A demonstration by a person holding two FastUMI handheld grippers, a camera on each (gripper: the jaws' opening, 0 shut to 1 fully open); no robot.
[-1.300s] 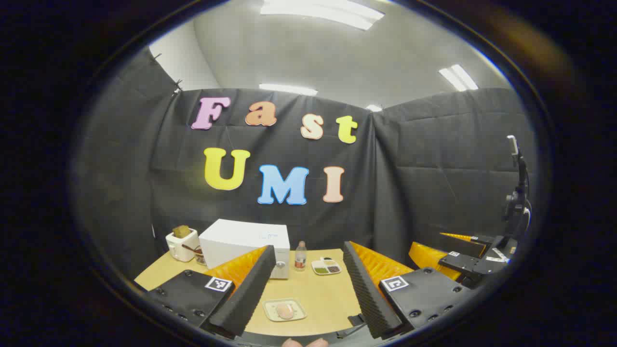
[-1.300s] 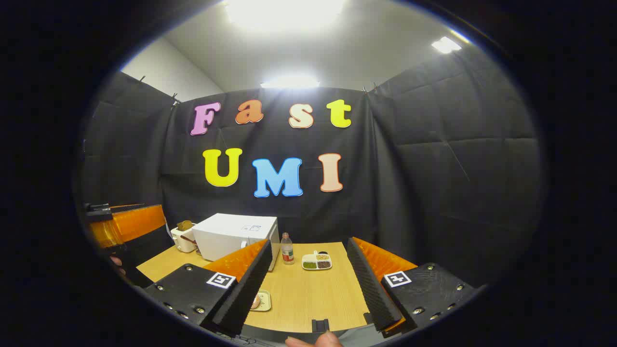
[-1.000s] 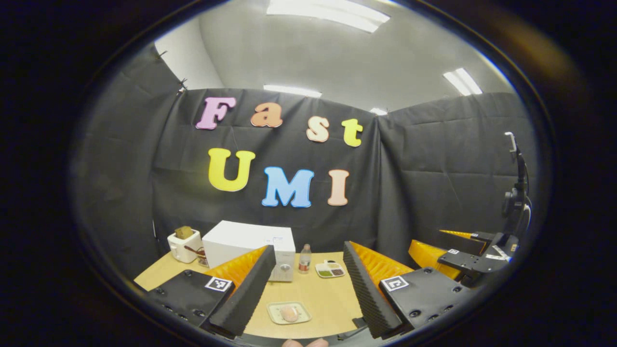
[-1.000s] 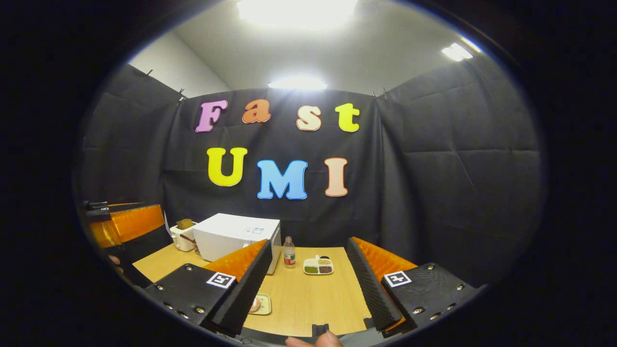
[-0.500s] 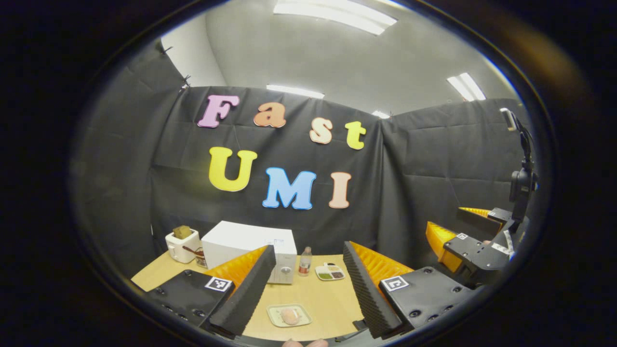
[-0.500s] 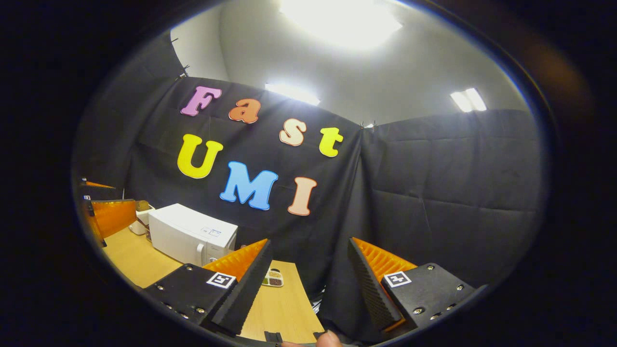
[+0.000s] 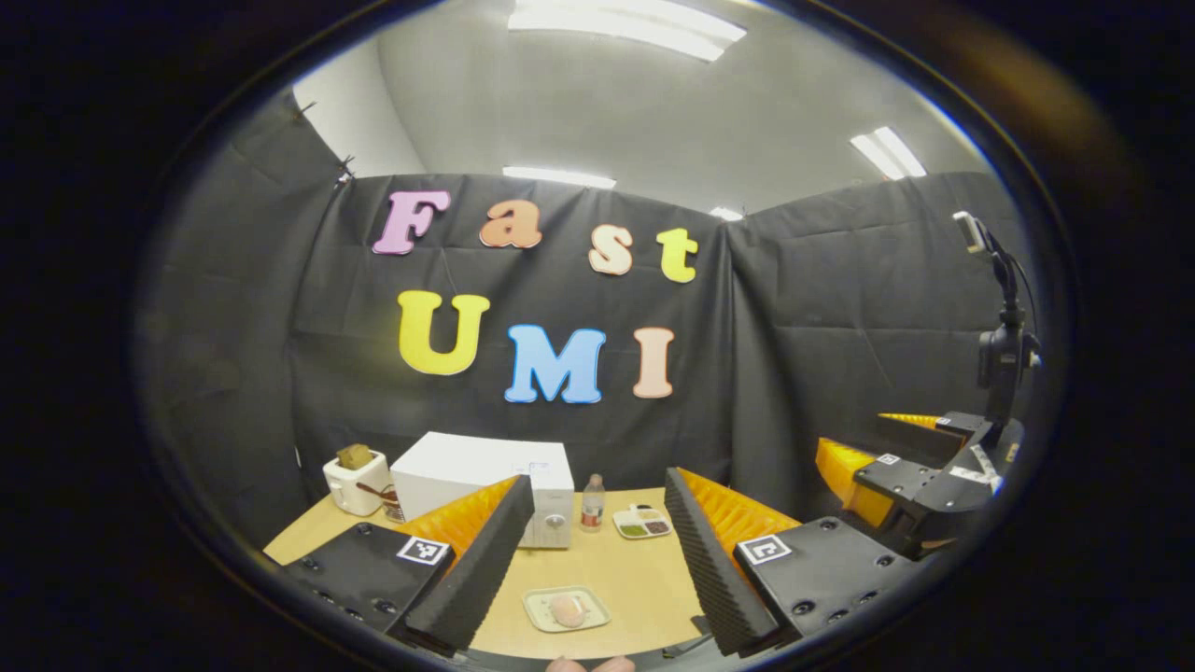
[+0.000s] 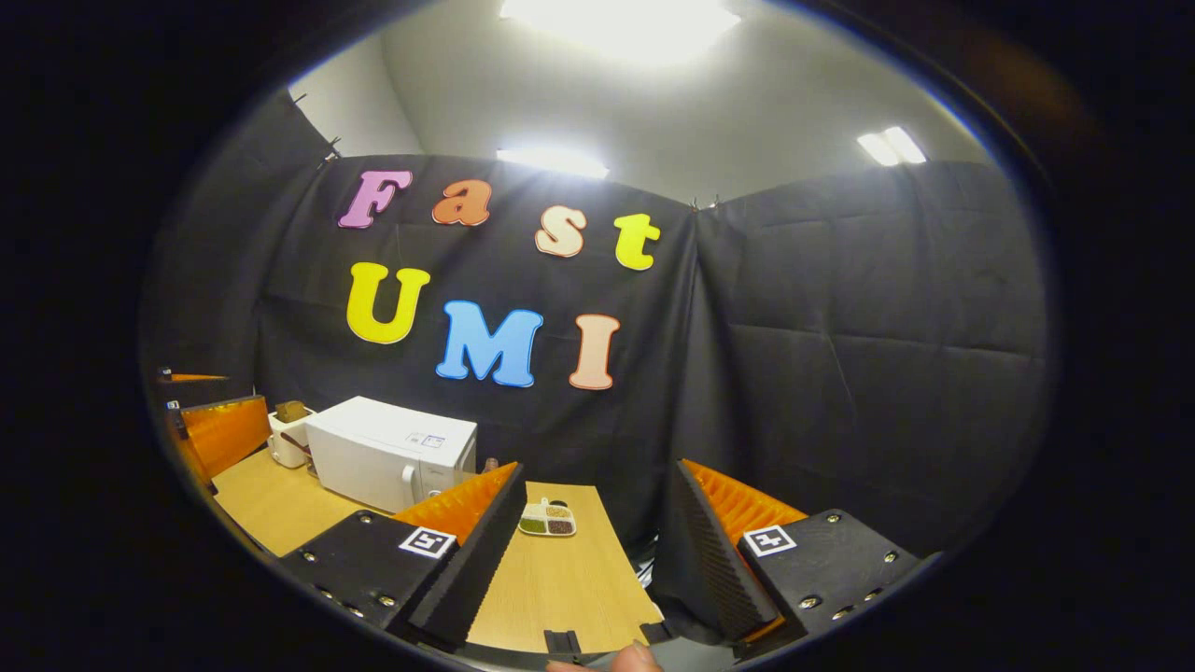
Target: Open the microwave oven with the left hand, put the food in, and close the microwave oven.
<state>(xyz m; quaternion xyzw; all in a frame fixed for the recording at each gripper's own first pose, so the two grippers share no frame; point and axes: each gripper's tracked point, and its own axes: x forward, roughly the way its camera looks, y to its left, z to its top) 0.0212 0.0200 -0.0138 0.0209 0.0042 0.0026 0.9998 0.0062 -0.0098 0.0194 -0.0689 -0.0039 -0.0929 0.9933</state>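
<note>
Left gripper: two black finger blocks, ridged black foam pads, orange ribbed backing, square black-white marker on each block, round screws along edges. Right gripper: same build, black blocks, orange ribs, markers, screws.

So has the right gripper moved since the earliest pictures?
Yes. In the left gripper view the right gripper sits higher against the booth wall's seam than 1.3 s ago, and its own view has swung right, putting the microwave further left.
</note>
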